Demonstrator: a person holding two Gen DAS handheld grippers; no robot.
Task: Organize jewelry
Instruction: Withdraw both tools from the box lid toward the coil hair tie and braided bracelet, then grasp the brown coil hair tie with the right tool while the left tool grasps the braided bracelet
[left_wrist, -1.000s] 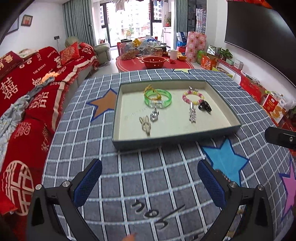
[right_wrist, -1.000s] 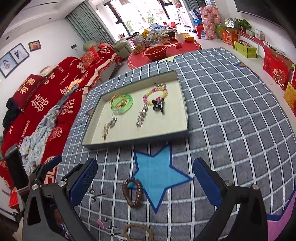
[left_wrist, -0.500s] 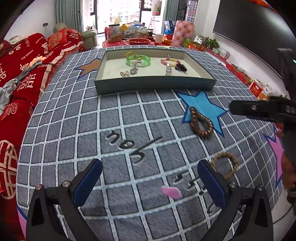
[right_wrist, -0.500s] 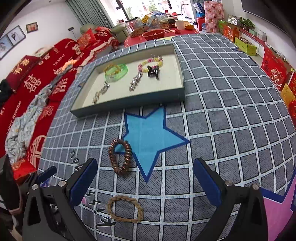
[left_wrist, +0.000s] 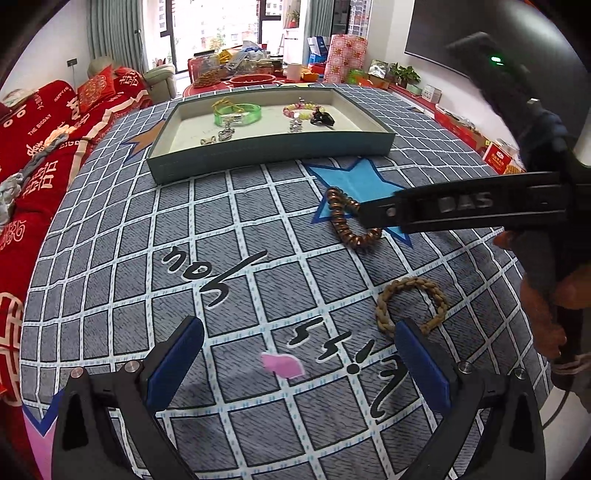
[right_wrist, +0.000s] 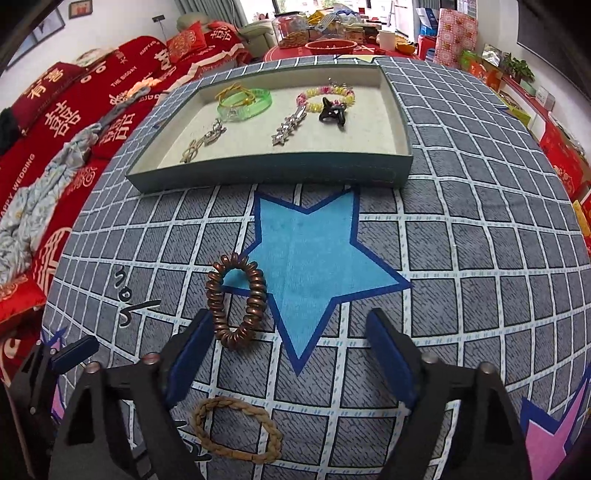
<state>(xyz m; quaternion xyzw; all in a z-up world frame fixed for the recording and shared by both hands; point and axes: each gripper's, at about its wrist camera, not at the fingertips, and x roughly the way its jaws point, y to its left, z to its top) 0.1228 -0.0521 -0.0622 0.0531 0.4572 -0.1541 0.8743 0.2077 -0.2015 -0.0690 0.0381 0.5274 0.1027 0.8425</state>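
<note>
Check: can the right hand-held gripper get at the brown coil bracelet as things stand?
Probably yes. The right hand-held gripper is open and empty, and the brown coil bracelet lies flat on the checkered cloth just ahead, by its left finger. Nothing lies between them; a small leftward shift should centre it.

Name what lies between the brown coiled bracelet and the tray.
Only bare tablecloth with its blue star separates coiled bracelet and tray, per the right wrist view.

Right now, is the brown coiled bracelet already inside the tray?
No, the brown coiled bracelet lies on the checked cloth, in front of the tray.
</note>
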